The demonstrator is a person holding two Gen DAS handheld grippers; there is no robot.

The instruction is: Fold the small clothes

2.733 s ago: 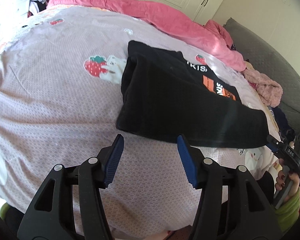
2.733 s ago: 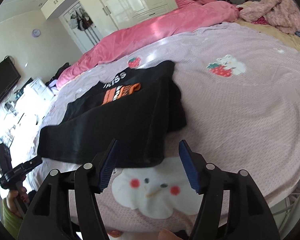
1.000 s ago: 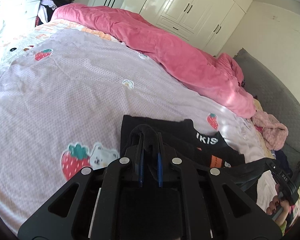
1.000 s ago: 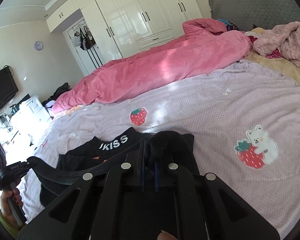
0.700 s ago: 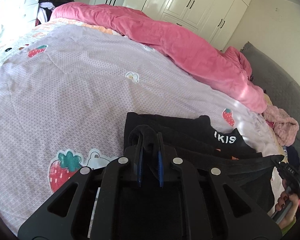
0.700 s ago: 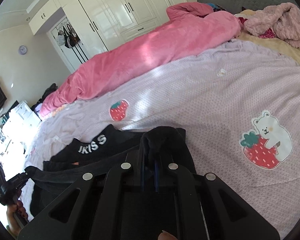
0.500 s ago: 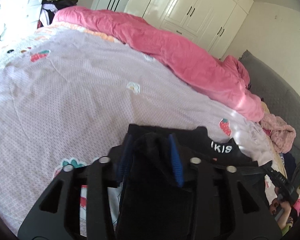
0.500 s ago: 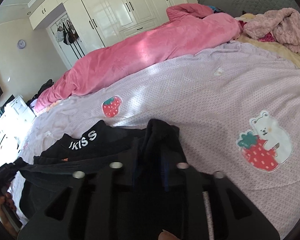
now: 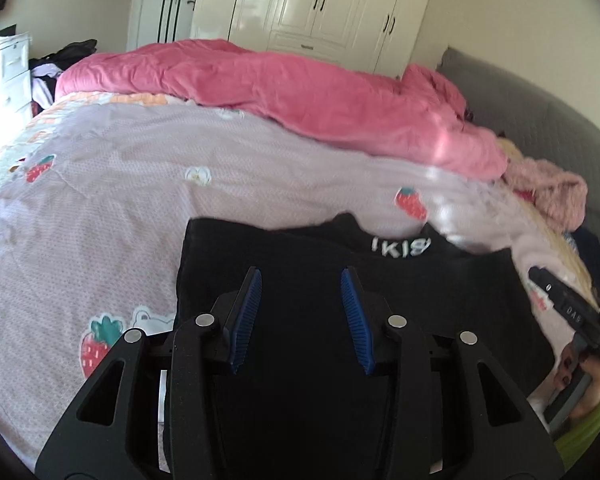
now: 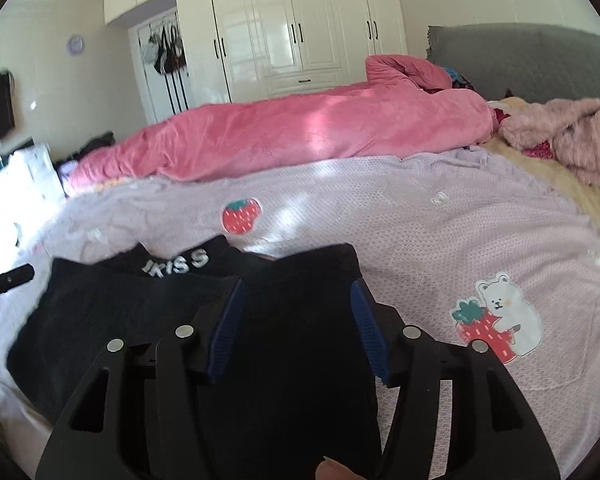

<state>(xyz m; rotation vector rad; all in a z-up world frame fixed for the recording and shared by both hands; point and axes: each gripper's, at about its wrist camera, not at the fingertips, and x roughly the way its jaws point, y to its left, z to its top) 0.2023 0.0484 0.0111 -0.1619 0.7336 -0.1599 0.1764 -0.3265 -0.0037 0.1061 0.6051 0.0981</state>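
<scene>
Pink duvet [image 9: 300,96] beyond black garment [image 9: 300,264]

left wrist: low, close over black garment [image 9: 300,272], facing wardrobe [image 9: 320,4] | right wrist: same; both share it

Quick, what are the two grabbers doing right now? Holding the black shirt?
Left gripper: open, gripping nothing; the black shirt lies flat beneath it.
Right gripper: jaws opening, pads off the shirt, holding nothing.

Pink duvet [image 9: 300,92] along bed's far edge; white wardrobe [image 10: 300,28] behind; fluffy pink garment [image 10: 564,136] right.
</scene>
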